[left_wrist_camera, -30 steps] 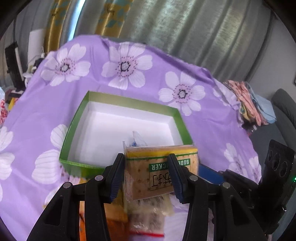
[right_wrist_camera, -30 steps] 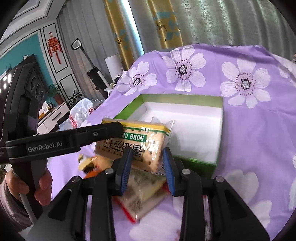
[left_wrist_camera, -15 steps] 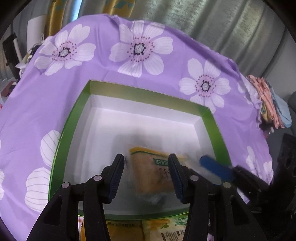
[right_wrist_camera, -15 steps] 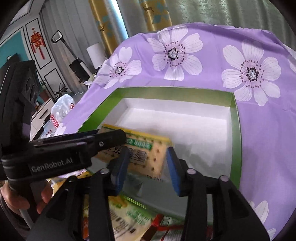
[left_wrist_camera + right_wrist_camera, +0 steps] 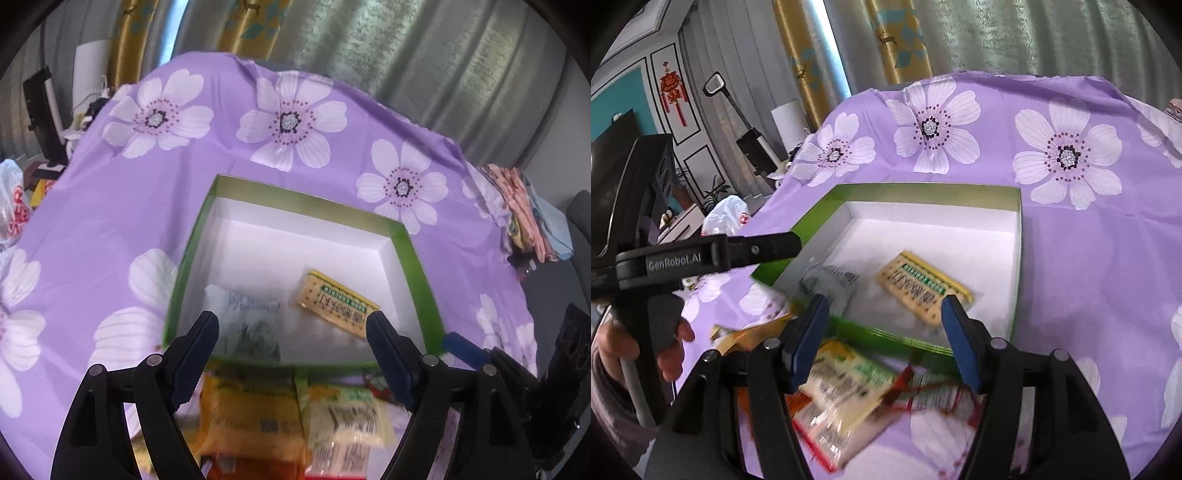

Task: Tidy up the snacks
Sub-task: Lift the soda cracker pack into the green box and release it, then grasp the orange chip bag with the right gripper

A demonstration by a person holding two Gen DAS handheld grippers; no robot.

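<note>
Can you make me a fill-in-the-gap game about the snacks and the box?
1. The yellow soda cracker packet lies inside the ____ cardboard box.
2. The cloth under the box is purple with white ____.
3. Both grippers' jaws are ____, holding nothing.
4. More snack packets lie ____ the box.

Missing words: green; flowers; open; outside

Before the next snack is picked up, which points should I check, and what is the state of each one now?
1. Soda cracker packet lies inside the green box: ok.
2. Pale packet inside the box: ok, it lies near the front wall, blurred.
3. Left gripper free: ok, jaws have just been opening, nothing between them.
4. Right gripper free: ok, jaws have just been opening, nothing held.
5. Snacks remain outside: ok, yellow packets lie on the purple cloth before the box.
6. Which packet lies on top of the pile: cannot tell, blurred.
</note>
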